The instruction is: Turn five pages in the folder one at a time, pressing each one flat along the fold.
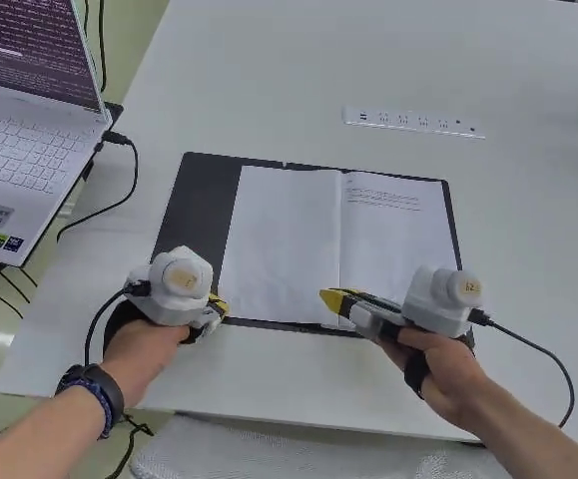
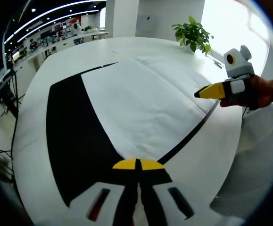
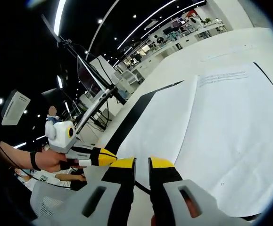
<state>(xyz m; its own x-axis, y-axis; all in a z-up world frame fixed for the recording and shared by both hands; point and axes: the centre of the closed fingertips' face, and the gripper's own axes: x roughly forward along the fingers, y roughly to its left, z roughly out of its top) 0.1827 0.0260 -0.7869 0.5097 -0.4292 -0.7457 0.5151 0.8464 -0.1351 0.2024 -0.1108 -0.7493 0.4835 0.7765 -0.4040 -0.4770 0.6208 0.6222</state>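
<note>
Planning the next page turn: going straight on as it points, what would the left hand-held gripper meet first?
Probably the blank left page of the open folder: the left hand-held gripper, jaws shut, sits over the black cover with that white sheet just ahead. Its height above it is unclear.

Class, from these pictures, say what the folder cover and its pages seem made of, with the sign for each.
Cover: probably matte black plastic or coated card. It looks flat and dull, with no glare. Pages: thin white matte paper. They dip softly at the fold, and the right one bears print.
</note>
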